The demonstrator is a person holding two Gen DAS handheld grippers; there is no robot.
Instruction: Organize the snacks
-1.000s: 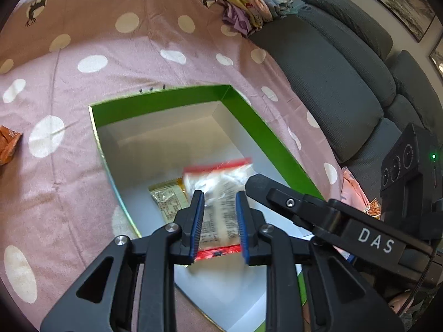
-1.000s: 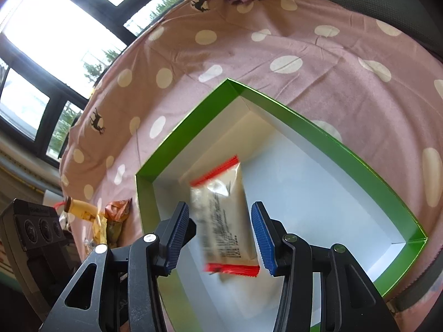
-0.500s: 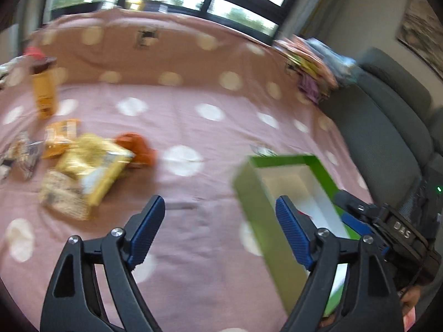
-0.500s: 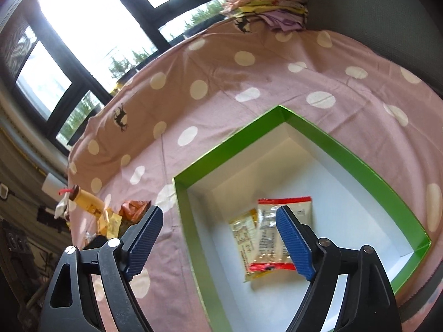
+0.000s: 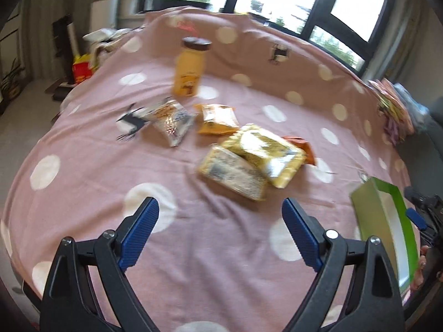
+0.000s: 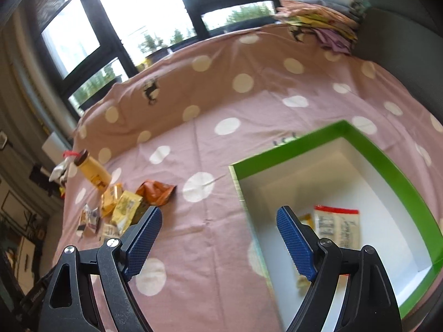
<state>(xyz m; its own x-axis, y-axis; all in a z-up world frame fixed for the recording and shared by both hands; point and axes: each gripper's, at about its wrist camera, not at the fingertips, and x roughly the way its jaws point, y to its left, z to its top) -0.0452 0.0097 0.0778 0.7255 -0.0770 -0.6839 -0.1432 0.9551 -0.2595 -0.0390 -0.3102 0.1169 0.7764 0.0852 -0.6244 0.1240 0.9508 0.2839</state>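
Note:
My left gripper point(image 5: 220, 218) is open and empty above the pink dotted cloth, facing a heap of snacks: two yellow packets point(image 5: 263, 149), an orange packet point(image 5: 217, 119), a silvery packet point(image 5: 171, 120) and a yellow bottle point(image 5: 189, 69). The green box point(image 5: 387, 221) sits at the right edge. My right gripper point(image 6: 218, 235) is open and empty over the box's left rim point(image 6: 290, 149). Inside lie a clear red-edged packet point(image 6: 336, 229) and a yellow one point(image 6: 306, 218). The snack heap point(image 6: 124, 207) shows at the left.
A pile of folded cloths point(image 6: 324, 19) lies at the far end by the grey sofa point(image 6: 401, 22). Windows run along the back. A red and yellow object point(image 5: 81, 67) sits beyond the cloth's left edge.
The red-edged packet was let go and lies in the box. Both grippers opened wide; the left swung left to the snack heap and the right drew back and left.

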